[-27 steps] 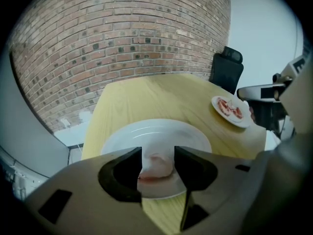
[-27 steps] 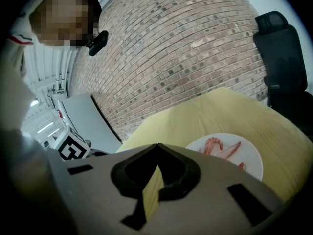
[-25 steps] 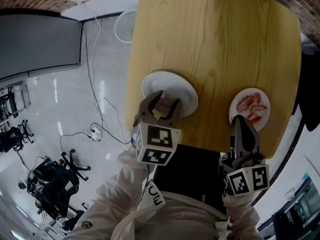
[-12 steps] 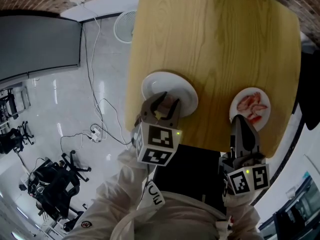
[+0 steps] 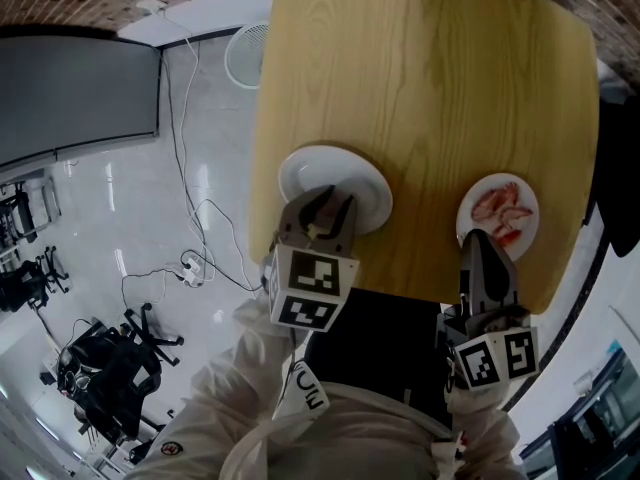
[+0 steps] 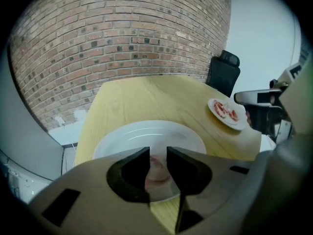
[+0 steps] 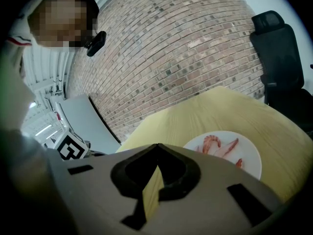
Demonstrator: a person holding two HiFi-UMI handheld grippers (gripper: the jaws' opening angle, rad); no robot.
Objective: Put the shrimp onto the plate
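We are holding the left hand-held gripper (image 5: pixel 325 200) over the left plate (image 5: pixel 300 168) at the bench's (image 5: pixel 430 88) 7 o'clock. Its jaws have just been closing and are standing a narrow gap apart, with a shrimp (image 6: pixel 157 166) lying between them on that plate. The right hand-held gripper (image 5: pixel 482 238), jaws together, is pointing at the right plate (image 5: pixel 527 230) at 5 o'clock, which is carrying other shrimp (image 5: pixel 500 208).

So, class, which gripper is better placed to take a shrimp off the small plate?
Right. The right gripper, jaws shut, points at the small plate of shrimp. The left gripper is over the large plate, its jaws having just been closing with a pink piece between them.
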